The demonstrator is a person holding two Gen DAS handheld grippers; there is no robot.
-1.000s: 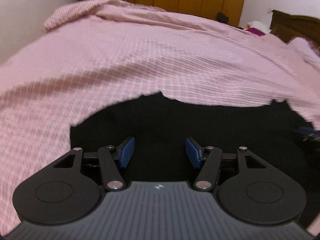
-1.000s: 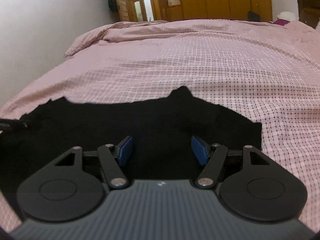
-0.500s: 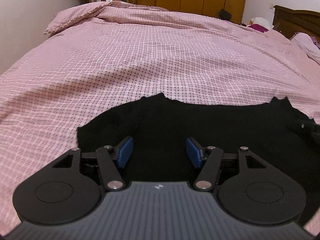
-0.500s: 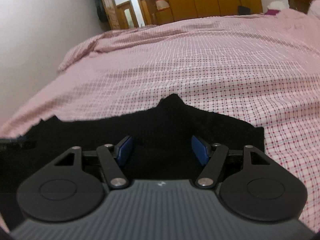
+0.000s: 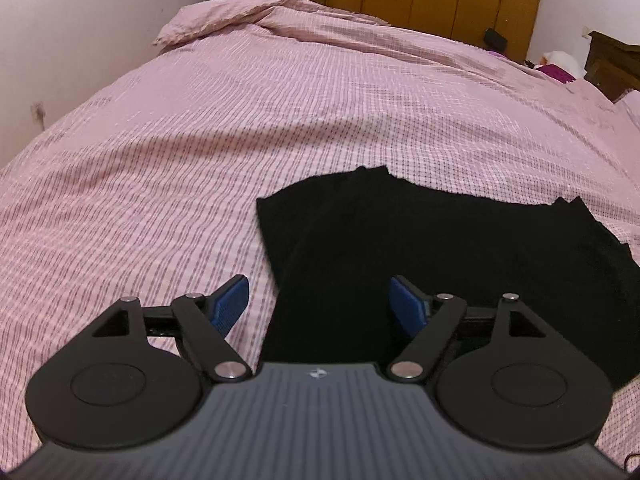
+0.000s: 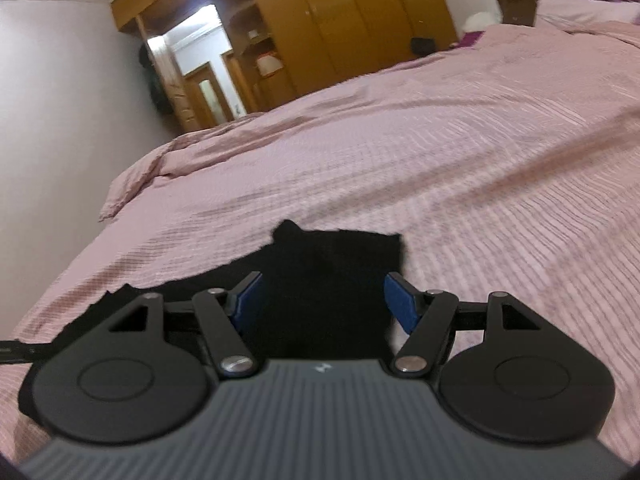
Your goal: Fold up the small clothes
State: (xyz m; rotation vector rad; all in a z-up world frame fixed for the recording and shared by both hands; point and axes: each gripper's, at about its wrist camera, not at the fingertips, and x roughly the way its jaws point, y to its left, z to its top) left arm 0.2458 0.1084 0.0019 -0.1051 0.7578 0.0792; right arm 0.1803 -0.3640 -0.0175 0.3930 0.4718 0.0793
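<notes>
Cloth (image 5: 460,264), black, is seen laid flat on a bed (image 5: 280,120) w/ pink checked cover. In the left wrist view it spreads from centre to the right edge of frame; its left border runs from a far corner back toward the camera, passing between the fingers. The long axis appears to run across the frame, left to right, w/ small peaks along the far edge.

Left gripper (image 5: 320,300): blue fingers (image 5: 232,300) are spread wide and the jaws are opening. Nothing is pinched; the left finger is over bare cover, the right one over black fabric, so the cloth's left border lies just inside the gap. The gripper is tilted down toward the bed.

Right gripper (image 6: 324,300): fingers (image 6: 400,304) are also set wide, jaws opening, no fabric gripped. In the right wrist view, which is blurred and rolled, the cloth (image 6: 332,280) fills the gap between the fingers and extends left, under the gripper body. Its right end w/ a squared far corner sits just ahead of the fingers; the right finger is about at the cloth's right border.

Judged from this: each gripper is nearest its own end of the cloth, left at the left border, right at the right border. A next fold would likely need a border or corner taken, approx. straight ahead of and below each pair of fingers. Whether the fabric is already doubled cannot be told; it is too dark to read layers.
</notes>
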